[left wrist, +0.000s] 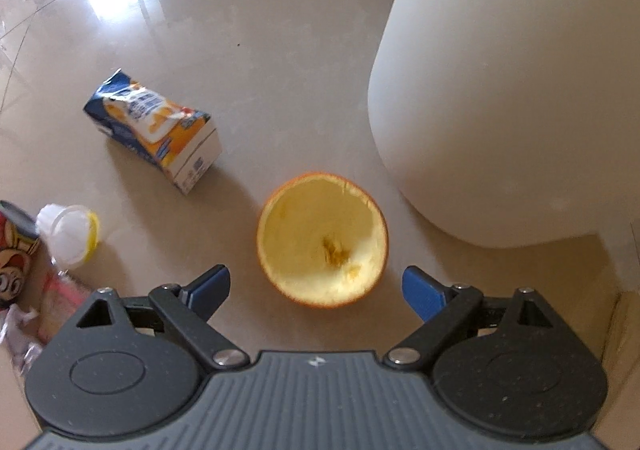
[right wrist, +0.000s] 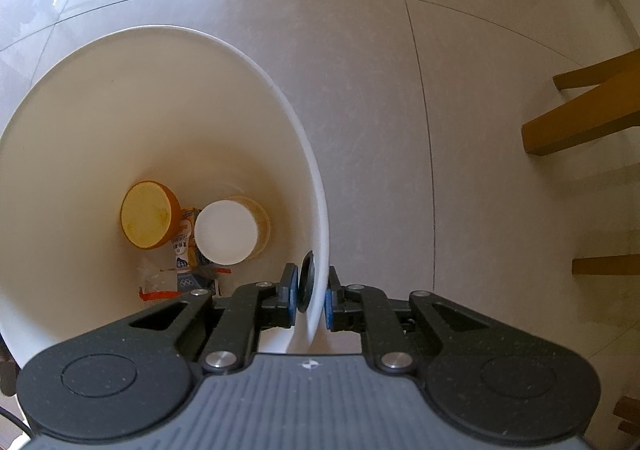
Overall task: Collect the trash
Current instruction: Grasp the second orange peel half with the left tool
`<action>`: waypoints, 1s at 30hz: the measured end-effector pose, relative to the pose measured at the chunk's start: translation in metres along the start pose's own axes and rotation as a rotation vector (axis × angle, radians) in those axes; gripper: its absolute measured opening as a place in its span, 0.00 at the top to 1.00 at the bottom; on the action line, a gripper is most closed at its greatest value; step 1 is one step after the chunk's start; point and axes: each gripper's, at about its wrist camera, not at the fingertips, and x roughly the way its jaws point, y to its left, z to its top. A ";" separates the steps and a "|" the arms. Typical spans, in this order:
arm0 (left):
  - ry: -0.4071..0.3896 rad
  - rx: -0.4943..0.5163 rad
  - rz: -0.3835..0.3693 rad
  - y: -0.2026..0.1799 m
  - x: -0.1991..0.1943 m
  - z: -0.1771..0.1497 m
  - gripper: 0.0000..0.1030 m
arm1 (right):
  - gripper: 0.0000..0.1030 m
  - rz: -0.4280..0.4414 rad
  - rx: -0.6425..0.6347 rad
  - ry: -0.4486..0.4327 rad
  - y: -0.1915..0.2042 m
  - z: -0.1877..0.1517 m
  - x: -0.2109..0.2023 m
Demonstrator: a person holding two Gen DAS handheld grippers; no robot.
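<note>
Wide-spread left gripper (left wrist: 316, 292) frames a hollowed orange half (left wrist: 322, 240); right gripper (right wrist: 312, 296) pinches bin rim (right wrist: 318, 185).

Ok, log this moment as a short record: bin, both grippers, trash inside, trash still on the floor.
bin: white bin, upright on tiled floor
right gripper: shut on the bin's rim
left gripper: open, empty, above orange peel
in bin: peel half, white cup, wrappers
on floor: orange peel, carton, clear cup
</note>
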 end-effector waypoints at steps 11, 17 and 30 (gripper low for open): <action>0.005 0.014 -0.006 -0.007 0.029 0.019 0.10 | 0.85 0.007 -0.005 -0.014 -0.003 -0.003 -0.004; -0.015 0.030 -0.007 -0.011 0.031 0.019 0.19 | 0.85 0.012 -0.005 -0.016 -0.005 -0.003 -0.005; 0.022 0.085 0.034 -0.021 -0.016 0.025 0.37 | 0.85 0.006 -0.012 -0.028 -0.003 -0.006 -0.006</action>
